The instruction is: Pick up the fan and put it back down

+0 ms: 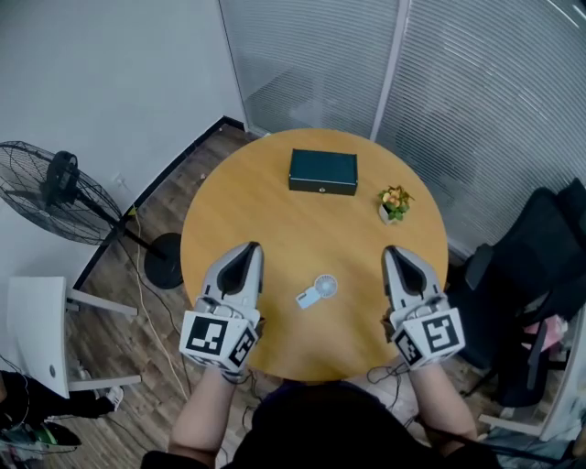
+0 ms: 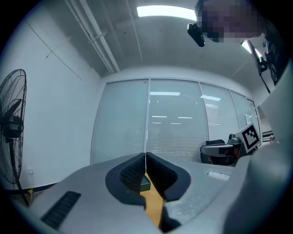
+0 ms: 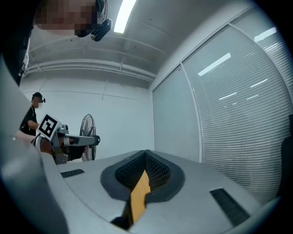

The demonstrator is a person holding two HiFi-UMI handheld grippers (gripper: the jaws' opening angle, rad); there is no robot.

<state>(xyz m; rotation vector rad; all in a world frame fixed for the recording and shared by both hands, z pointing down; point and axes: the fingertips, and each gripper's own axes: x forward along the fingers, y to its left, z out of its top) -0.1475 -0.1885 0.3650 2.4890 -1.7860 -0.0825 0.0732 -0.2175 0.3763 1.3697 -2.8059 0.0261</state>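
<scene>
Left gripper: jaws fully closed, nothing held, over the table.
Right gripper: jaws fully closed, empty.
Fan: lay flat on the table between both grippers, touched by neither.
Dark box: well beyond the jaw tips.
Potted plant: ahead of the right gripper.

Illumination is bright and even. Sources: ceiling light panel and ceiling strip light, both mirrored as streaks in the glass partition. Shadows on the desk are soft. Both gripper views bend strongly at the edges, with black corners.
</scene>
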